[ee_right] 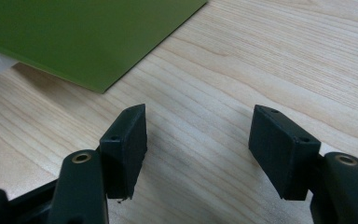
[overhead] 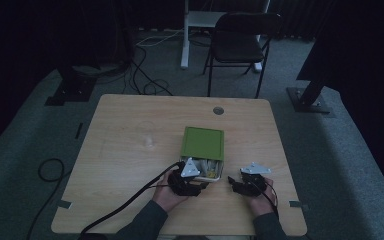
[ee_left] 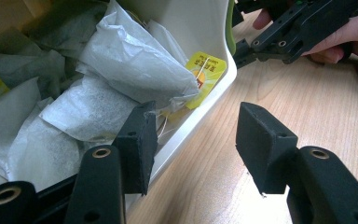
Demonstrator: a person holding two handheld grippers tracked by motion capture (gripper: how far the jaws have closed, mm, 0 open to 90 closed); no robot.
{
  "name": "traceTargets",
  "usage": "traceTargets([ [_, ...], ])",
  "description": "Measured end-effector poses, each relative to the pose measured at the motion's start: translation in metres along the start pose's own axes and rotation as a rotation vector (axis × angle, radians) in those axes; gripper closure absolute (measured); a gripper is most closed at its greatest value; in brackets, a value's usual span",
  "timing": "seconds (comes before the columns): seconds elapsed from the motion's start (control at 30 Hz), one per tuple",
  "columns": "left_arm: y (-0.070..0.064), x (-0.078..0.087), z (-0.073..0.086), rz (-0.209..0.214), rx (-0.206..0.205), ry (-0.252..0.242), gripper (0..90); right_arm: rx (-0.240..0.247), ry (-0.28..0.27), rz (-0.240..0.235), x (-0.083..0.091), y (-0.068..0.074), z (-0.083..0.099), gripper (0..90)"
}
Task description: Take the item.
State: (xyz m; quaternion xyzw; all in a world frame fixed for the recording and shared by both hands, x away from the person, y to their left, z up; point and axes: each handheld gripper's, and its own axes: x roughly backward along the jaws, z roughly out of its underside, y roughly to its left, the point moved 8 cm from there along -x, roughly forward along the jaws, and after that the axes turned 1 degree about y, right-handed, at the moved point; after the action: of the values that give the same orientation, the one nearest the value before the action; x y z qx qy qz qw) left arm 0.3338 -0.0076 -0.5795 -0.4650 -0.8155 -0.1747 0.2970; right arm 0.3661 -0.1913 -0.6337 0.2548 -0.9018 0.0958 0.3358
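Note:
A white box (overhead: 221, 169) with a green lid (overhead: 203, 143) slid toward the far side lies on the wooden table (overhead: 130, 145). Inside it lie several white paper tea bags (ee_left: 126, 65) with yellow tags (ee_left: 206, 70). My left gripper (overhead: 196, 187) (ee_left: 193, 140) is open, with one jaw over the box's near rim (ee_left: 200, 109) and the other over the table. My right gripper (overhead: 236, 186) (ee_right: 198, 147) is open above bare wood to the right of the box, and the green lid (ee_right: 74, 32) shows at the upper left of its view. It also appears in the left gripper view, held in a hand (ee_left: 345, 35).
A round grommet hole (overhead: 218, 110) sits near the table's far edge. A black folding chair (overhead: 240, 42) and a white desk leg (overhead: 185, 40) stand beyond the table. Cables (overhead: 145, 80) lie on the grey carpet.

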Motion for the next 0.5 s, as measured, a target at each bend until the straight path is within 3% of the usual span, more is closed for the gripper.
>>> traceTargets([
  [0.23,-0.005,0.003,0.002,0.003,-0.012,0.014,49.9,0.0,0.0,0.0,0.0,0.0,0.0,36.5],
  [0.5,-0.021,0.009,0.008,0.006,-0.041,0.042,50.6,0.001,0.0,0.0,0.0,0.0,0.0,36.5],
])
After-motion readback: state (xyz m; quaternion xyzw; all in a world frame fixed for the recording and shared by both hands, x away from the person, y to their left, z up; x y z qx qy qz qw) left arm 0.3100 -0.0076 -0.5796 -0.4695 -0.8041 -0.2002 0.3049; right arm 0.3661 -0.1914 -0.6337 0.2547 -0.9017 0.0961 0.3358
